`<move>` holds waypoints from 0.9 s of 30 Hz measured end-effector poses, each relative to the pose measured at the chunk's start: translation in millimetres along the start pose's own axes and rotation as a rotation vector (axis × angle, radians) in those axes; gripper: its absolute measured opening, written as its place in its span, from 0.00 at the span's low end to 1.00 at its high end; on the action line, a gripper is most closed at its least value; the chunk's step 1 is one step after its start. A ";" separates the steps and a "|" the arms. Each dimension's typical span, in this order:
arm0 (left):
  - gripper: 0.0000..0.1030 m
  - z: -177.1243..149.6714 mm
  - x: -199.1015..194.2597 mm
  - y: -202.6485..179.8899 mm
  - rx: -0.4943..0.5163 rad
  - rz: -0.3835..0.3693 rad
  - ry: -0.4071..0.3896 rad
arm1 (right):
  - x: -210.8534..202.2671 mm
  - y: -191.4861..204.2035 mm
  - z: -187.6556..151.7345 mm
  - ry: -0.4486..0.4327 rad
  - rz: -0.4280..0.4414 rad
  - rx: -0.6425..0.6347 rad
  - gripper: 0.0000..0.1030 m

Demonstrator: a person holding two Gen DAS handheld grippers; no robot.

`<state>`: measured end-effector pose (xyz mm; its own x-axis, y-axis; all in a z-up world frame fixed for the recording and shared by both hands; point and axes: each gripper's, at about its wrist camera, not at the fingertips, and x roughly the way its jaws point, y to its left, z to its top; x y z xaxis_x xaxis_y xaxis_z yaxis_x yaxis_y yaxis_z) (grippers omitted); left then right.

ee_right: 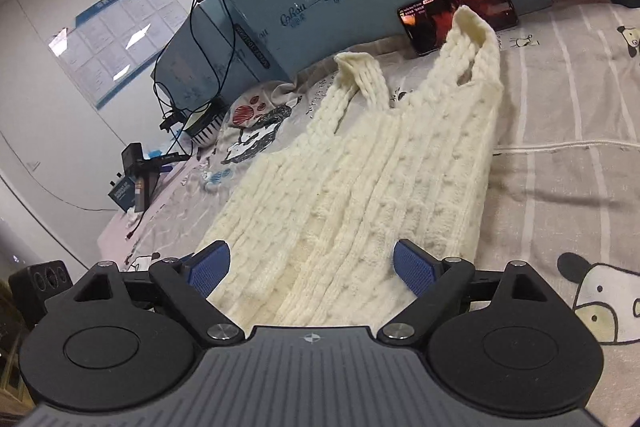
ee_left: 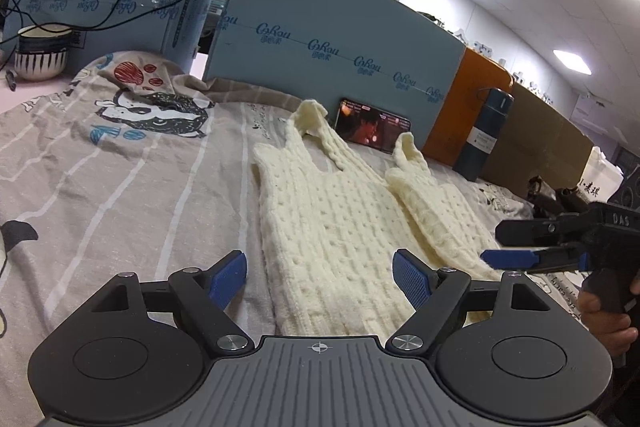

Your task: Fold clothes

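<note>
A cream knitted vest [ee_left: 344, 223] lies flat on the printed grey sheet [ee_left: 120, 179], straps pointing to the far boxes. My left gripper [ee_left: 320, 277] is open and empty, its blue pads on either side of the vest's near hem, just above it. My right gripper [ee_right: 310, 267] is open and empty over the hem's other end; the vest [ee_right: 360, 187] stretches away from it. The right gripper also shows in the left wrist view [ee_left: 504, 245] at the vest's right edge, held by a hand.
Blue boxes [ee_left: 336, 39] and brown cartons [ee_left: 536, 131] line the far edge. A lit phone [ee_left: 372, 125] leans on a box behind the straps. A dark flask [ee_left: 486, 135] stands to its right. A bowl [ee_left: 40, 53] sits far left. Cables hang over the boxes.
</note>
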<state>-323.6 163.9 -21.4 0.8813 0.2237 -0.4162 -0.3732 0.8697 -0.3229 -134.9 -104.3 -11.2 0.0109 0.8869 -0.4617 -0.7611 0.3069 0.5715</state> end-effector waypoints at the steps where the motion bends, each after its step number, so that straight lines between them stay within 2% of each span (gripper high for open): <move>1: 0.80 0.7 1.1 -0.7 0.000 -0.001 0.003 | -1.7 -0.5 2.0 -0.007 0.008 0.011 0.87; 4: 0.80 4.9 3.4 -0.1 -0.003 -0.004 0.004 | -7.8 -4.1 11.0 -0.036 0.002 0.030 0.87; 13: 0.80 45.8 26.4 8.3 0.007 0.020 0.011 | -10.1 -47.3 70.8 -0.176 -0.173 0.102 0.87; 18: 0.80 52.5 41.0 9.2 -0.012 -0.005 0.009 | 20.9 -74.2 115.3 -0.201 -0.292 0.106 0.86; 22: 0.80 51.1 45.7 8.4 -0.016 -0.020 0.017 | 57.4 -91.1 146.6 -0.182 -0.379 0.110 0.86; 27: 0.81 52.8 52.4 13.5 -0.038 -0.014 0.032 | 98.4 -101.4 167.1 -0.155 -0.391 0.149 0.87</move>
<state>-267.2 210.6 -2.7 0.8772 0.1967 -0.4380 -0.3719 0.8554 -0.3605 51.7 9.6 -1.2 0.3846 0.7322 -0.5621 -0.5787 0.6656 0.4712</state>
